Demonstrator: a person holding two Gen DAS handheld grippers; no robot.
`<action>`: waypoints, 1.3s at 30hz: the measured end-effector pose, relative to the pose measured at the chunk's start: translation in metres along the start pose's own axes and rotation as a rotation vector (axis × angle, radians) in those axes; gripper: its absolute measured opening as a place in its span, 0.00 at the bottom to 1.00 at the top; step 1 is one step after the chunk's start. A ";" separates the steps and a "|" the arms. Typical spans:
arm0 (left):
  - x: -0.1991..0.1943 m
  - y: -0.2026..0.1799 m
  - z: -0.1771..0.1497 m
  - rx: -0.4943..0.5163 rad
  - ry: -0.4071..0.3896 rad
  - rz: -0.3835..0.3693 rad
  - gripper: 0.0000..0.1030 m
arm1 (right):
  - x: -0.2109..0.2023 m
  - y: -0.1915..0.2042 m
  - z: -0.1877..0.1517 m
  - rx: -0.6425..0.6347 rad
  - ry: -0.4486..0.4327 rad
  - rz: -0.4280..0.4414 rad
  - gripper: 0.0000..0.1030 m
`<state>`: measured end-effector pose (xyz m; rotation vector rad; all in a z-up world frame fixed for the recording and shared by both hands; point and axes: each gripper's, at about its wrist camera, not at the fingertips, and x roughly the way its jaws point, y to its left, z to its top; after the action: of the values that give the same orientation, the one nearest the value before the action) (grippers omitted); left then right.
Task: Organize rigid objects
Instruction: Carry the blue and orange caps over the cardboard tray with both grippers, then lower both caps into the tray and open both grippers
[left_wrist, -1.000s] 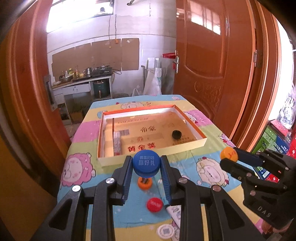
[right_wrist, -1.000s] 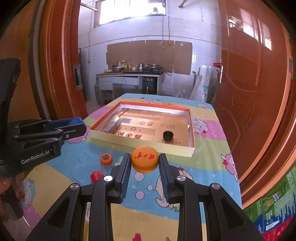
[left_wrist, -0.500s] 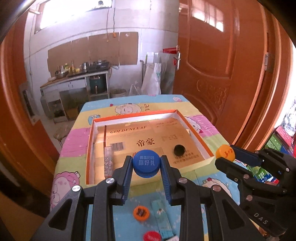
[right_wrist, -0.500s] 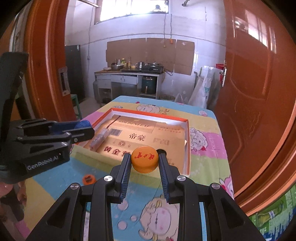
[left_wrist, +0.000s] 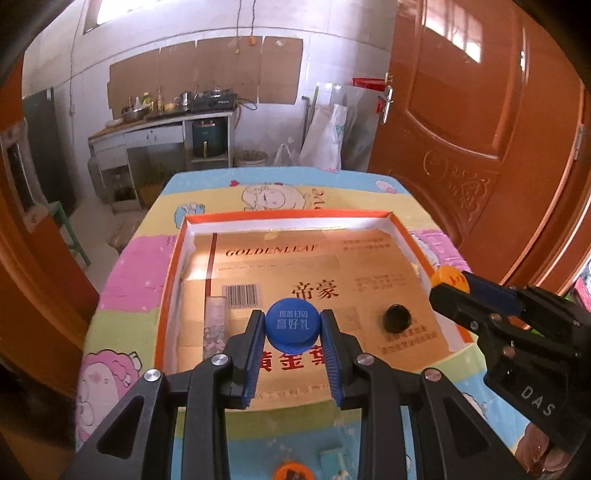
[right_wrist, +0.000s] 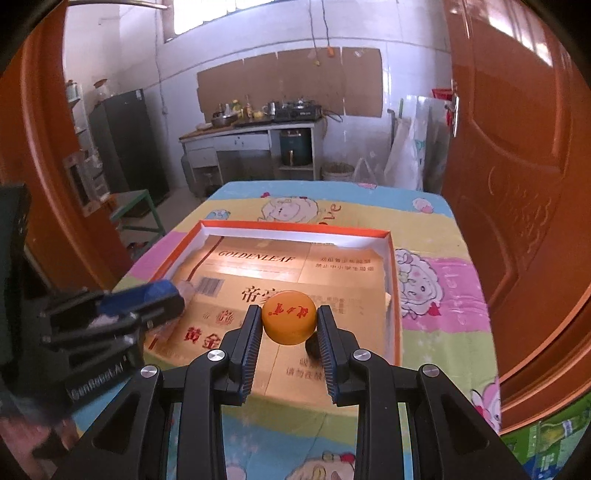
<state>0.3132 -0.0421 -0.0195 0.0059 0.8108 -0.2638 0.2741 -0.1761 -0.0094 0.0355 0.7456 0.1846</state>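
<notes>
The round blue plastic bottle cap (left_wrist: 292, 325), printed with white characters, sits pinched by its rim between the ribbed blue pads of the left hand-held gripper (left_wrist: 292, 332), closed just to the cap's width, and it hangs above the near half of the shallow orange-rimmed cardboard box (left_wrist: 288, 216) on the cartoon-print table (left_wrist: 122, 269). The right hand-held gripper (right_wrist: 289, 326) is closed the same way on a round orange plastic cap (right_wrist: 289, 322) with red lettering, over the box's right side. To place both well, I judge each cap should be lowered until it nearly meets the printed cardboard floor before the jaws part, so it lands flat rather than bouncing or rolling. The orange cap looks to hover close above the small round black cap (left_wrist: 397, 317) already lying in the box, though the overlap makes this hard to judge; shifting slightly aside would avoid stacking. The blue cap should also keep off the clear patterned tube (left_wrist: 215, 326) along the left wall.
</notes>
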 end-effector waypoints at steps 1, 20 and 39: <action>0.005 0.001 -0.001 -0.002 0.005 0.006 0.30 | 0.004 0.002 -0.001 0.000 0.006 0.001 0.30; 0.053 0.016 -0.018 -0.024 0.107 -0.022 0.30 | 0.070 0.014 -0.028 -0.083 0.143 0.006 0.30; 0.060 0.021 -0.027 -0.047 0.114 -0.073 0.30 | 0.083 0.014 -0.035 -0.078 0.169 -0.007 0.32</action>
<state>0.3389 -0.0328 -0.0833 -0.0534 0.9314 -0.3153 0.3083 -0.1484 -0.0893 -0.0575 0.9062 0.2117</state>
